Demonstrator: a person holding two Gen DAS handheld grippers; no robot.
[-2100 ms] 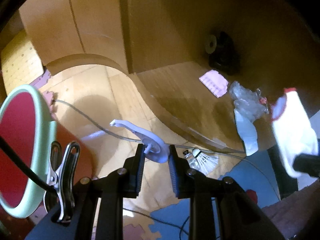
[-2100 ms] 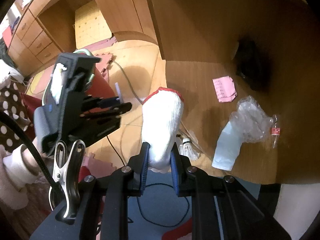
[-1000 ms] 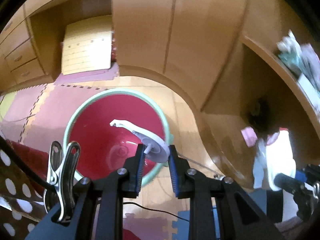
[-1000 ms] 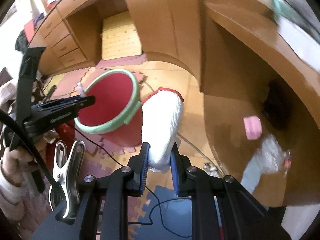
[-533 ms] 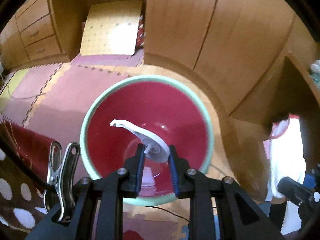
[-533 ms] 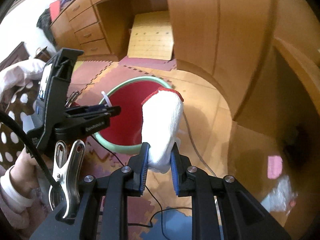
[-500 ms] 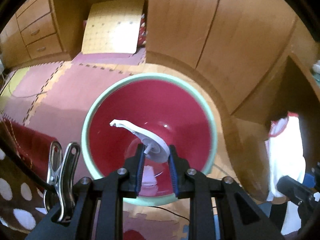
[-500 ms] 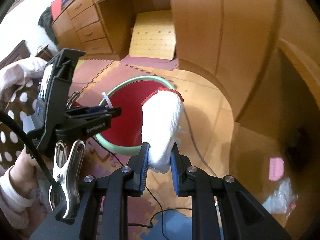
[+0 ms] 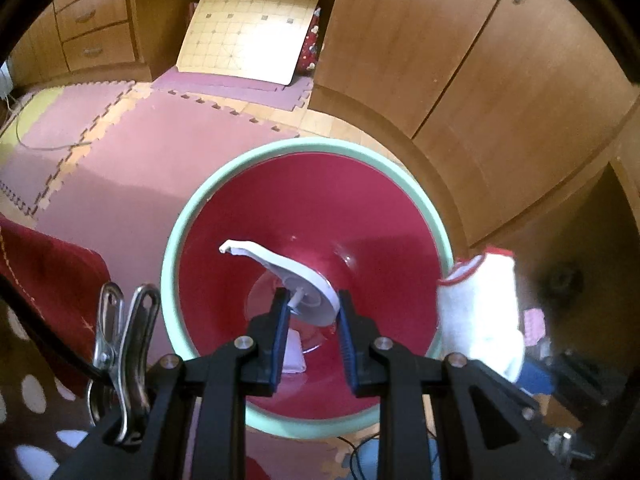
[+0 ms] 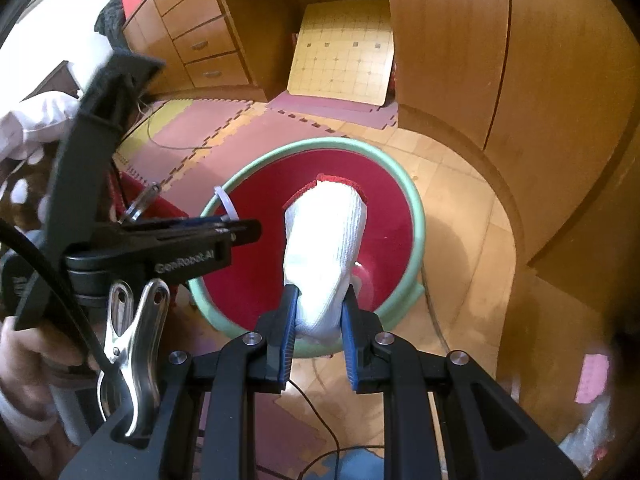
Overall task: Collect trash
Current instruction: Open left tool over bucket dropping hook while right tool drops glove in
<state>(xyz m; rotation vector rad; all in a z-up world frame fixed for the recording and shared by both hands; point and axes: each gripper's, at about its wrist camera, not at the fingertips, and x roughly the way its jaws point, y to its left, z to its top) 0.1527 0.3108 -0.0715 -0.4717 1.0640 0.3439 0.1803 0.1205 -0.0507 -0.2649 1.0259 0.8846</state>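
A red bin with a mint-green rim (image 9: 280,148) (image 10: 416,216) stands on the floor. My left gripper (image 9: 312,304) hangs over its mouth, shut on a white plastic hook piece (image 9: 288,270). My right gripper (image 10: 319,312) is shut on a white knitted glove with a red cuff (image 10: 326,240), held above the bin's near right rim. The glove (image 9: 480,304) also shows at the right in the left wrist view. The left gripper (image 10: 240,234) shows at the left of the right wrist view. Clear plastic and a small white piece (image 9: 294,354) lie at the bin's bottom.
Pink and yellow foam floor mats (image 9: 132,152) lie left of the bin. Wooden cabinets (image 10: 560,80) curve round the back and right. A pink paper (image 10: 592,376) and crumpled clear plastic (image 10: 588,440) lie on the low wooden shelf at right. A black cable (image 10: 316,408) runs over the floor.
Both grippers have swung from the shelf side toward the bin and sunk a little. The hook piece now hangs over the bin's middle, and the glove has come over its rim.
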